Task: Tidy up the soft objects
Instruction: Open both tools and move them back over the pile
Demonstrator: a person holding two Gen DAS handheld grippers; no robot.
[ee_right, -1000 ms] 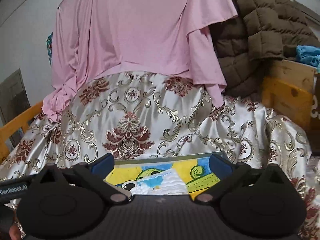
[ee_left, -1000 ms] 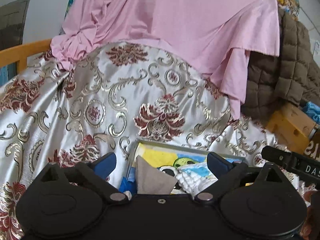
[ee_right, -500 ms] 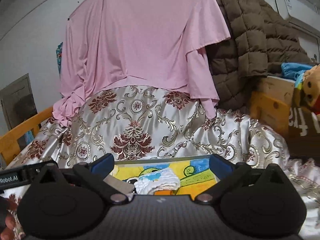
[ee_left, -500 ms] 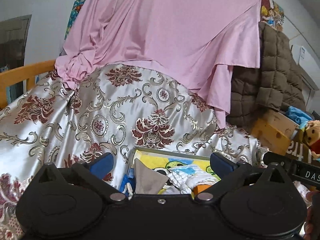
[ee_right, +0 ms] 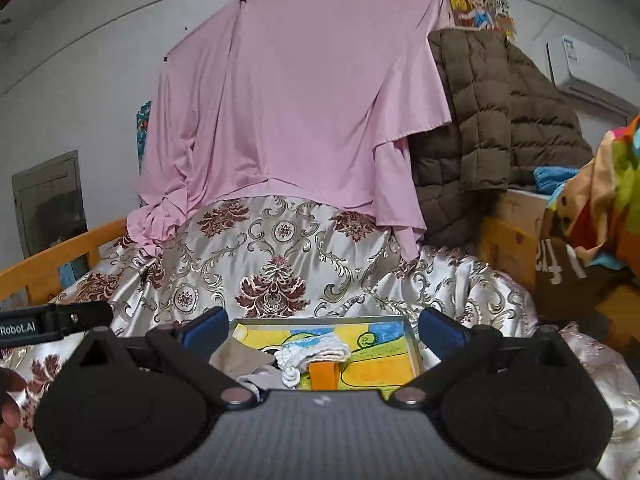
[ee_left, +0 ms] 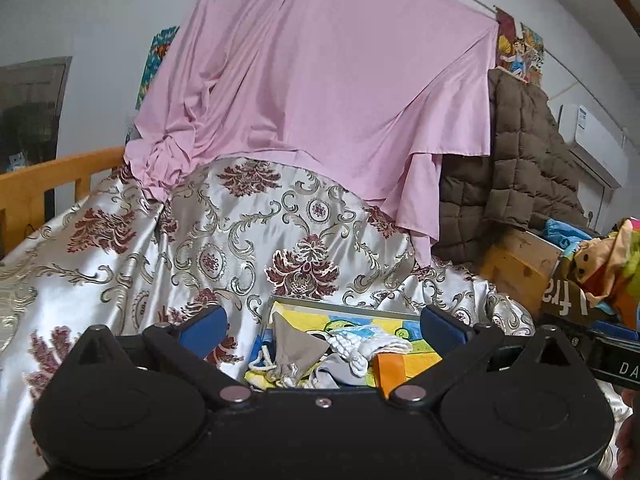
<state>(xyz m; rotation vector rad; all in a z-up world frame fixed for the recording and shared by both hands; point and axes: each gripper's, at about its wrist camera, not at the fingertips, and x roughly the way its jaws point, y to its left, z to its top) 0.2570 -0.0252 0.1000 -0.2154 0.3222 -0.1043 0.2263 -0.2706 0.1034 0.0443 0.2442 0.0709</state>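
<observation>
left gripper (ee_left: 322, 330) jaws apart, empty | right gripper (ee_right: 322, 328) jaws apart, empty | white knit bundle (ee_right: 312, 354) in tray (ee_right: 412, 344): likely light, limp; pinch mid-fold

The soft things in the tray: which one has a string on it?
The grey-brown pouch, at the tray's left: a white drawstring. The white sock has none.

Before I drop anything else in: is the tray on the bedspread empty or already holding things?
Holding things. In the tray lie a grey pouch, a white knitted piece and an orange strip.
</observation>
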